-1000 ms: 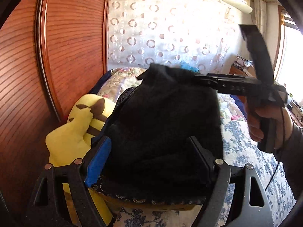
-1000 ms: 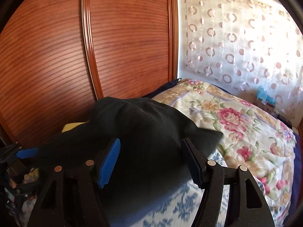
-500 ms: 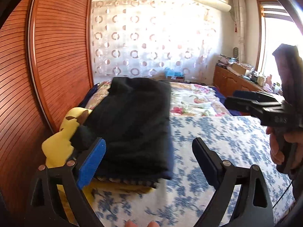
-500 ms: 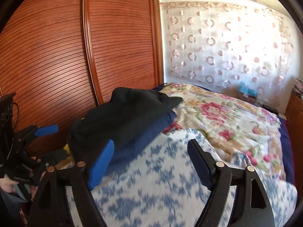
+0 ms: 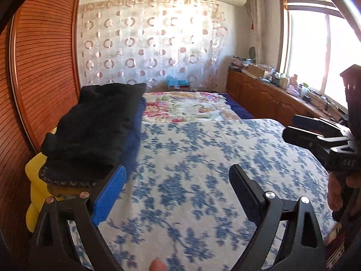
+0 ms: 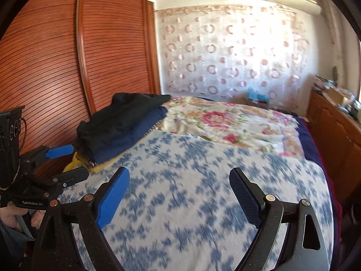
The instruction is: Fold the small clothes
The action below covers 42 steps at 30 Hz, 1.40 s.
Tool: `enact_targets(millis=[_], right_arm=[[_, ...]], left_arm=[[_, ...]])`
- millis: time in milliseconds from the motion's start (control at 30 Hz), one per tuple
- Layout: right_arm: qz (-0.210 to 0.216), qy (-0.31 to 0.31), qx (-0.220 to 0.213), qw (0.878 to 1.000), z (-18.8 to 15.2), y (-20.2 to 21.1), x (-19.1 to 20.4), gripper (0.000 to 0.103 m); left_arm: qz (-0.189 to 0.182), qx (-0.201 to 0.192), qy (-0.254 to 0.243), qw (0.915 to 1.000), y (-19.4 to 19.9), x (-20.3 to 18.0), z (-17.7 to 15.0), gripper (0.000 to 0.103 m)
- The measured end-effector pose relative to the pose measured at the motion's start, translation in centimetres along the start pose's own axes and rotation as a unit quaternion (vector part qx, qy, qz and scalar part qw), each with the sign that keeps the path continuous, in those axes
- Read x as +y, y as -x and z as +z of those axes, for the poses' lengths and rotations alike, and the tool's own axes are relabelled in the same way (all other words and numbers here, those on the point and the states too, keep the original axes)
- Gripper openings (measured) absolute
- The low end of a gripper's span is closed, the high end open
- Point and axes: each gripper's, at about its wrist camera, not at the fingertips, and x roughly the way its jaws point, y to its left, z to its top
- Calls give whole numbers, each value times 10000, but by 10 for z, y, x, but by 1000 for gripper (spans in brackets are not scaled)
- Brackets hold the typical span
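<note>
Folded black fleece garment (image 5: 99, 131) stacked on a folded navy cloth (image 6: 126, 133) at the bed's wardrobe side, left claw (image 5: 178, 194) wide open and empty, right claw (image 6: 179, 197) opening, empty, over blue-flowered white bedspread (image 5: 203, 158)

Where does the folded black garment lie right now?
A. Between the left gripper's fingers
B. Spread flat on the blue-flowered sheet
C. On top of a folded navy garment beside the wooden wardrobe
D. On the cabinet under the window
C: the folded black garment rests on the folded navy garment, next to the wooden wardrobe.
</note>
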Motion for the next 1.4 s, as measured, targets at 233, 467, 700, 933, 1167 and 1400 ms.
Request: enact_targets(millis=[233,467,700,933,1167,1400], right_arm=[[-569,-308,-326,9974,-15,77,17,91],[-984,-565,-702,9911,-20,136,19,91],[-1099,-664,-825,9883,-19,157,22,91],[-1104,-685,-810,9882,-15,142,20,91],[-1095,-695,-814,9882,-13,128,11,91],[-1080,-640,-816,9887,-14,124,6,91]], left_arm=[[-62,-206,8,9998,29,-25,10,93],[248,-353,-109,9990,50,-41,25,93],[210,-486,-116,9985,61,-43,31,93],[229,-538,-81,9983,64,-43,32,93],[230,-539,-76,9983,65,-42,33,93],[224,-539,-82,9983,64,-42,32,93]])
